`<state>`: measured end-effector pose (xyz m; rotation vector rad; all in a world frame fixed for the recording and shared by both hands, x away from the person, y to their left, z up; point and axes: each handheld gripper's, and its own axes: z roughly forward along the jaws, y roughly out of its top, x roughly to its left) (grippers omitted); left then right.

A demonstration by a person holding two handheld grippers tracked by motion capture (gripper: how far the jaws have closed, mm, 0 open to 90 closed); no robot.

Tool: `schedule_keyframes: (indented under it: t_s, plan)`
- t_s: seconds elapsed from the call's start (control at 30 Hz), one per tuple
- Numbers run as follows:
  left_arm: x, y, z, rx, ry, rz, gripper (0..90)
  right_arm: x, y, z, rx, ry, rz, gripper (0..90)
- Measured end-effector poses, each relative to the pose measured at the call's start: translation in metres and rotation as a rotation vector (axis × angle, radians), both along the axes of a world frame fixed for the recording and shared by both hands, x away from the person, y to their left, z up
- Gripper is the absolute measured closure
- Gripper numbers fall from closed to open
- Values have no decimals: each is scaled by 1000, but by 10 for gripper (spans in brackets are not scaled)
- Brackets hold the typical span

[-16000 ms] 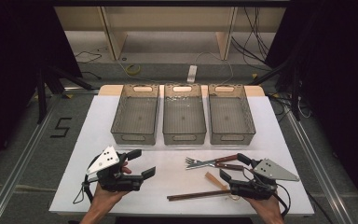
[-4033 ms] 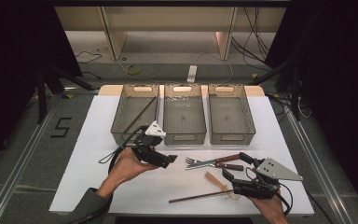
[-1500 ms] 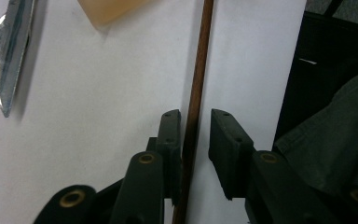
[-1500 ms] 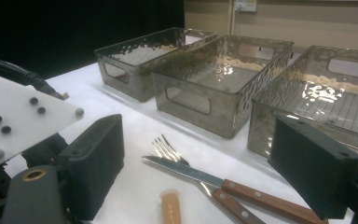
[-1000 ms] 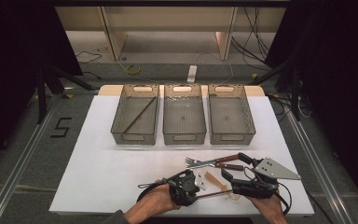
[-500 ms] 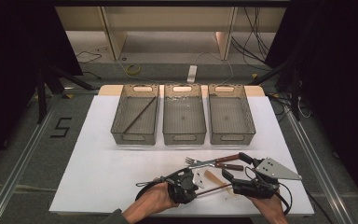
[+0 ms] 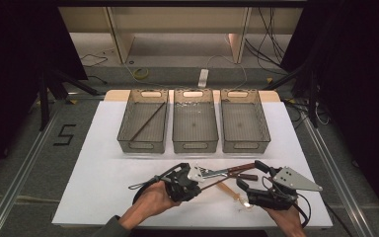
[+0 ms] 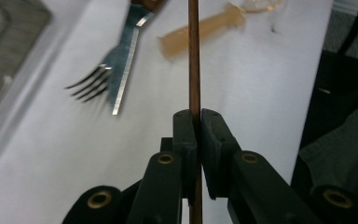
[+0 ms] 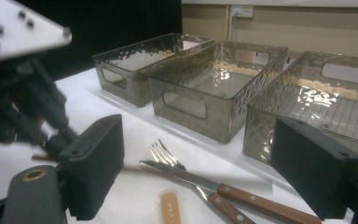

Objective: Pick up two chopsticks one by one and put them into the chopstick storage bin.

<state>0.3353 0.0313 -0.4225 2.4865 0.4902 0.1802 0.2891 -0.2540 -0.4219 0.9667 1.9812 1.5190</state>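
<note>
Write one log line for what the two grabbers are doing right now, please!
left gripper: shut on brown chopstick | right gripper: open, holds nothing | fork and knife: on table

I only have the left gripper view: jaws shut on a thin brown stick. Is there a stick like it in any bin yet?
Observer: Yes, one chopstick lies slantwise in the left bin.
Operator: Anything in the other two bins?
Observer: The middle bin and the right bin both look empty.
Operator: And the right gripper?
Observer: The right gripper is open near the table's front edge, with nothing between its jaws.
</note>
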Motion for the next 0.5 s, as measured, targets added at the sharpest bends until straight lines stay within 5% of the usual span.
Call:
schedule_keyframes:
  t_s: [0.5]
  plan:
    - [33,49,30,-145,-86,209,846,1,3,-2,-13,7,17,182]
